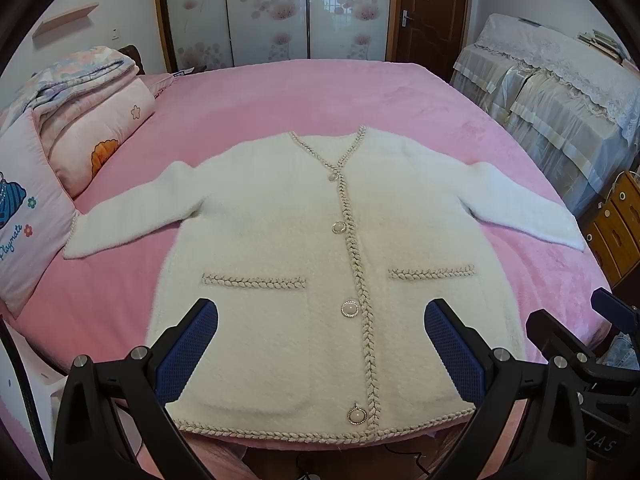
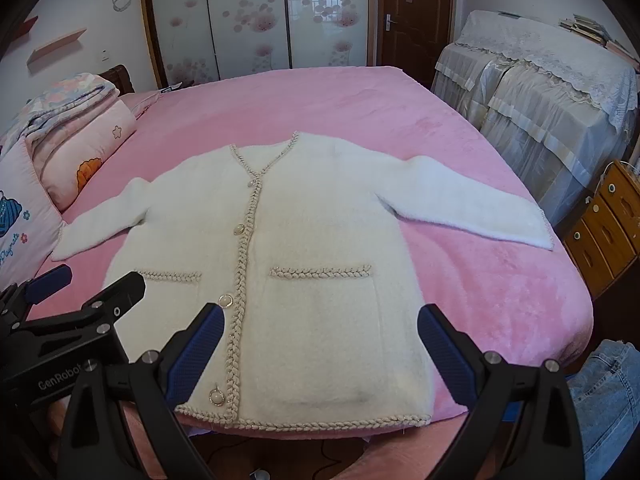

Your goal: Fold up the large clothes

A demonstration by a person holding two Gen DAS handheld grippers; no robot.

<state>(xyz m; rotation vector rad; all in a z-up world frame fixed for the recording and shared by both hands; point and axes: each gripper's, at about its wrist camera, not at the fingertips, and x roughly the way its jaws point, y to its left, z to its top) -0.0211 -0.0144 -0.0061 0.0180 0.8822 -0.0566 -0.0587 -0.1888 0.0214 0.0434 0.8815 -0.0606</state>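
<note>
- Fluffy white knit: the cardigan (image 1: 320, 280) lies flat and face up on the pink bed (image 1: 360, 96), buttoned, both sleeves spread out to the sides, its hem at the bed's near edge.
- Risk: the pile looks thick and slippery, so a shallow pinch may catch only the top layer and the back would lag, leaving a crooked fold.
- Risk: the hem sits right at the bed's edge; a pull toward the person could drag the cardigan off.
- Risk: the braided trim and the buttons (image 1: 350, 309) along the front could snag a pad if a jaw closes across them.
- Left gripper (image 1: 320, 346): hangs above the cardigan's hem, jaws wide apart, holding nothing, straddling the button line.
- Right gripper (image 2: 320, 350): just right of the left one, above the pocket (image 2: 320, 272) side of the hem, jaws likewise spread and empty.
</note>
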